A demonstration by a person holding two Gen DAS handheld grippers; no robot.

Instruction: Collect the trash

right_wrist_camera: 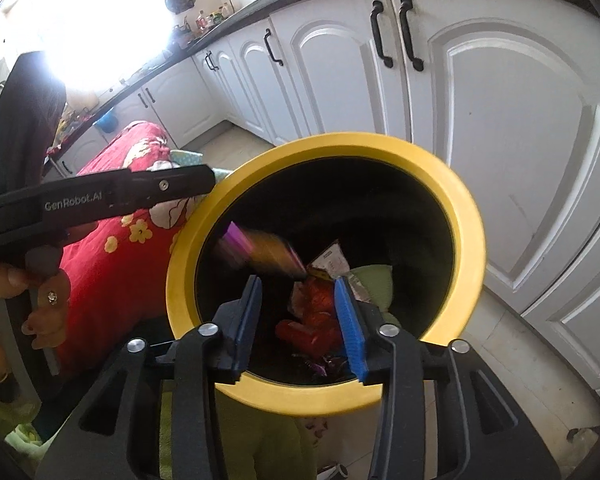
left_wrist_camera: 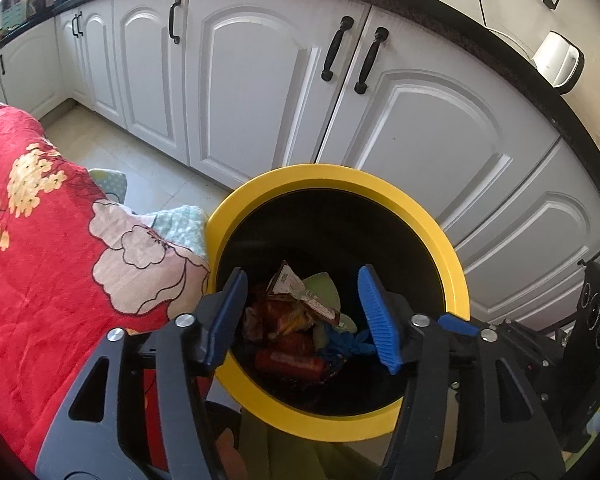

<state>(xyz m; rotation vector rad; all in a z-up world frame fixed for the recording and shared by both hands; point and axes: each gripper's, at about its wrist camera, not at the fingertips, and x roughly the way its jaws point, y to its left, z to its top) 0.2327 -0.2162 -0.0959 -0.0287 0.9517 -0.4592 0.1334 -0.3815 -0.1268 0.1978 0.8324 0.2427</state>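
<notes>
Over the bin, both tools let go

We hold the left tool and right tool with ribbed blue pads apart, nothing gripped, above a round yellow-rimmed bin; crumpled glossy wrappers lie inside, one blurred wrapper mid-air.

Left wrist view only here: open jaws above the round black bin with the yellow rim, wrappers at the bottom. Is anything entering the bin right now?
Observer: Yes, a blurred purple-and-yellow wrapper shows in the mouth of the bin, seemingly mid-fall.
Operator: Right gripper holding anything?
Observer: No, the right gripper is open above the bin, nothing between its pads.
Operator: What holds the left gripper?
Observer: A hand wearing a ring grips its handle.
</notes>
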